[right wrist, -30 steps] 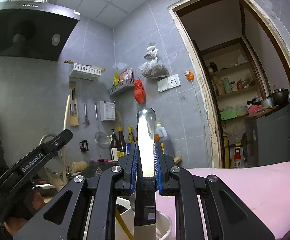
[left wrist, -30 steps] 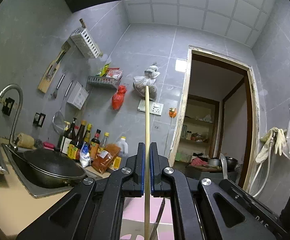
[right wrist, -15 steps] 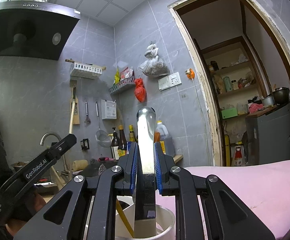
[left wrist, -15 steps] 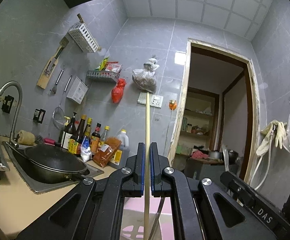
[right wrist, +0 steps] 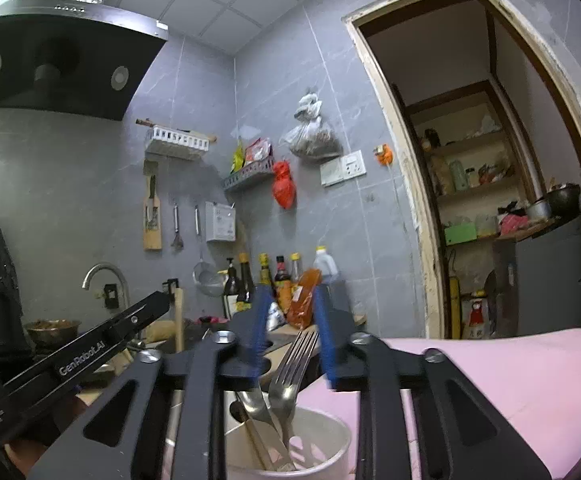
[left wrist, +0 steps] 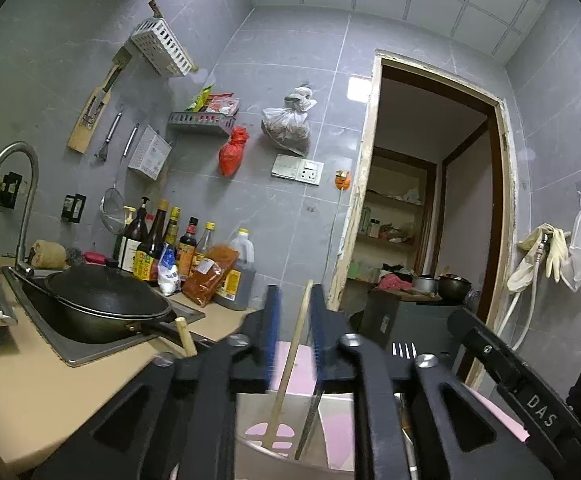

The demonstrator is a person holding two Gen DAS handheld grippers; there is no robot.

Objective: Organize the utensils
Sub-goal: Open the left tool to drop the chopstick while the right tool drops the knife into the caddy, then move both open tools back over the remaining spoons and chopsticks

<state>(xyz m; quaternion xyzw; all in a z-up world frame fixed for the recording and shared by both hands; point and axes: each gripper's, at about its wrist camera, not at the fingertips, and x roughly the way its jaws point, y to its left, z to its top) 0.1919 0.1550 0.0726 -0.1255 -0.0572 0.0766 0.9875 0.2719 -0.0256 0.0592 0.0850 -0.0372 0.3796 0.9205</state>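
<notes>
I see 1 wooden chopstick [left wrist: 290,356] leaning tilted in the white utensil cup [right wrist: 330,438], which stands on the pink surface; 1 steel fork [right wrist: 292,372] stands tines-up inside it, beside a dark-handled utensil [right wrist: 250,426].

Dim cool indoor light, fisheye-bent edges, dark vignetted corners, motion-blurred foreground

The left gripper [left wrist: 293,344] is black with blue pads on its fingers [left wrist: 271,328]; the right gripper [right wrist: 290,334] matches it. A pale wooden chopstick [left wrist: 290,364] and a silver fork [right wrist: 290,376] stand in a white holder [right wrist: 326,440] on a pink mat [right wrist: 510,380]. The desk [left wrist: 22,400] is beige, the wok [left wrist: 102,300] black, the wall tiles [left wrist: 290,60] grey, a hanging bag [left wrist: 232,152] red.
</notes>
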